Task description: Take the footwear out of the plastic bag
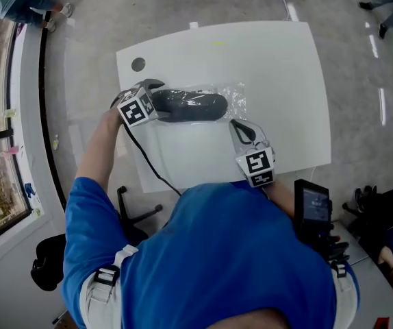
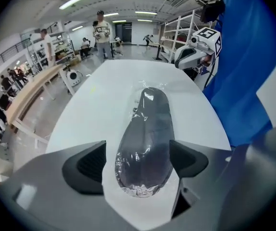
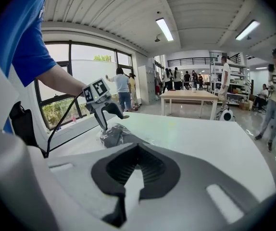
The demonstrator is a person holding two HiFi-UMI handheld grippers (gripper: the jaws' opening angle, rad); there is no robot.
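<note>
A dark grey, smooth-skinned shoe point(image 2: 147, 129) of long, rounded teardrop shape lies on its side inside a clear plastic bag point(image 1: 235, 97); the film is thin, crinkled and glossy, throwing small white glints, and it bunches into creased folds at the shoe's near end. The bagged shoe rests on the left part of a white table point(image 1: 279, 67), a matt, flat top with rounded corners and 1 round hole point(image 1: 138, 64) near its far left corner.

The left gripper point(image 2: 140, 160) points steeply down over the shoe's left end with its 2 jaws spread wide; the ribbed black pads point(image 2: 87, 165) stand on either side of the bagged shoe, with a strip of white table showing between each pad and the film, so nothing is pinched. Its cube with black-and-white square markers sits above the jaws, and a black cable point(image 1: 148, 160) trails from it over the table edge.

The right gripper point(image 3: 135, 170) hangs low over the near side of the table, just beside the bag's loose right corner; its 2 ribbed black pads are pressed together with nothing between them. A blue sleeve point(image 3: 22, 32) covers the arm above the left gripper.
</note>
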